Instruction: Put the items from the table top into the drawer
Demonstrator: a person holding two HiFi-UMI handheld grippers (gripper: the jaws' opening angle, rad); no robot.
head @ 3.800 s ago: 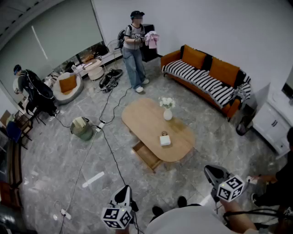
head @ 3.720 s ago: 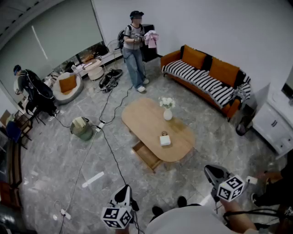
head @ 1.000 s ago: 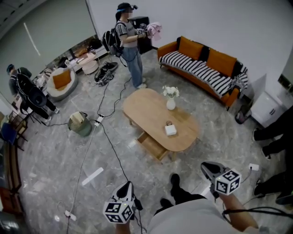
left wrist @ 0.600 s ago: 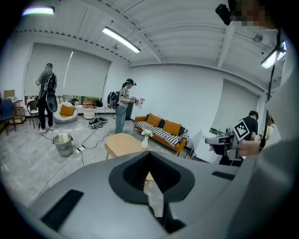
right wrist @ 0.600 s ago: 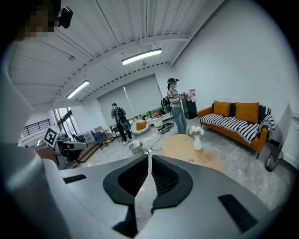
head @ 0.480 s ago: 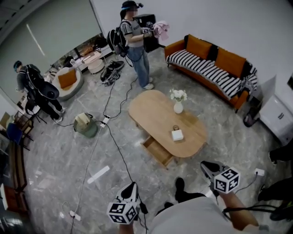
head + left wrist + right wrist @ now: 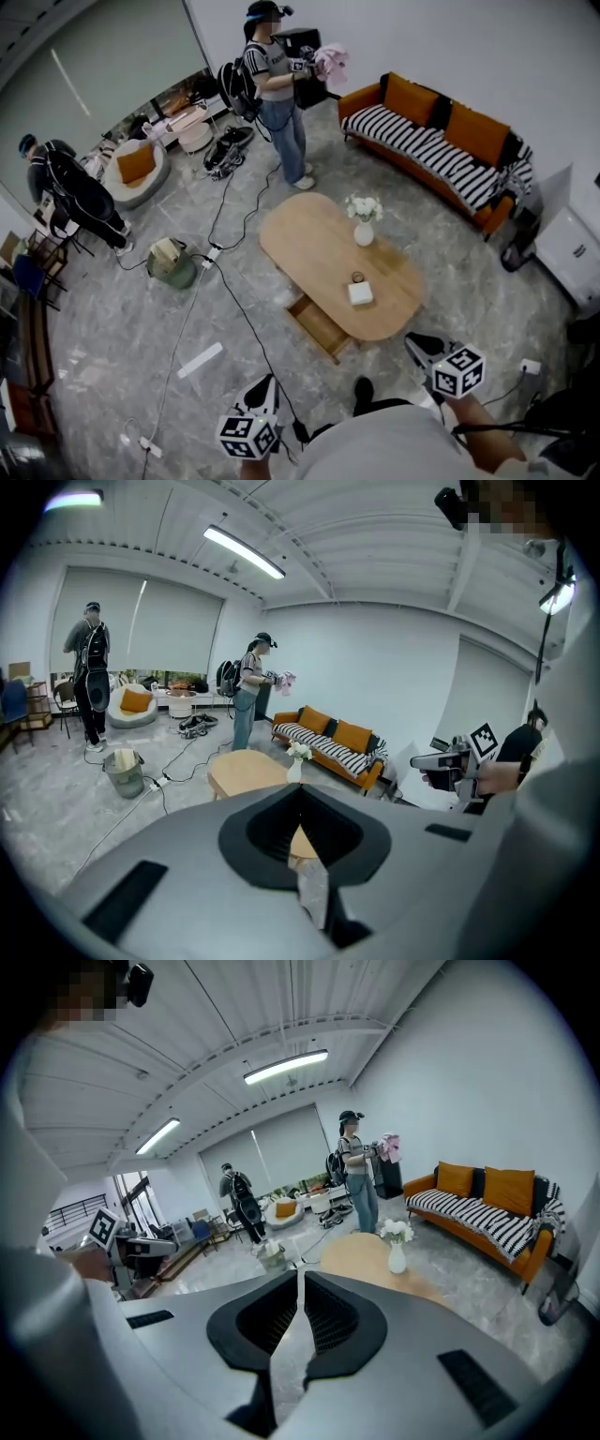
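Wooden and oval, one table (image 7: 309,246) at the middle of the head view; on it three things: one white vase (image 7: 364,232) of white flowers toward the far end, one small white box (image 7: 360,294) toward the near end, one small dark ring-shaped item (image 7: 357,277) just behind the box, too small to name; one open drawer (image 7: 319,326) jutting from under the table's near left side; two grippers on the table's near side, well apart from it, left gripper (image 7: 266,382) and right gripper (image 7: 412,340), one marker cube each; beyond the table one orange sofa (image 7: 427,150) with a striped cover; two other people, one standing person (image 7: 277,89) past the table's far end holding pink cloth, one second person (image 7: 70,192) far to the table's left.

From the left gripper view: jaws of the left gripper (image 7: 302,827) drawn together to a thin slit, empty; table (image 7: 246,772) and vase (image 7: 294,771) ahead; right gripper (image 7: 424,759) in a hand, right of the table; drawer and box shown by the head view alone.

From the right gripper view: jaws of the right gripper (image 7: 298,1288) likewise closed to a slit, empty; table (image 7: 361,1255) and vase (image 7: 397,1258) ahead; left gripper (image 7: 164,1246) left of the table; two ceiling strip lights (image 7: 286,1066), given by no head view.
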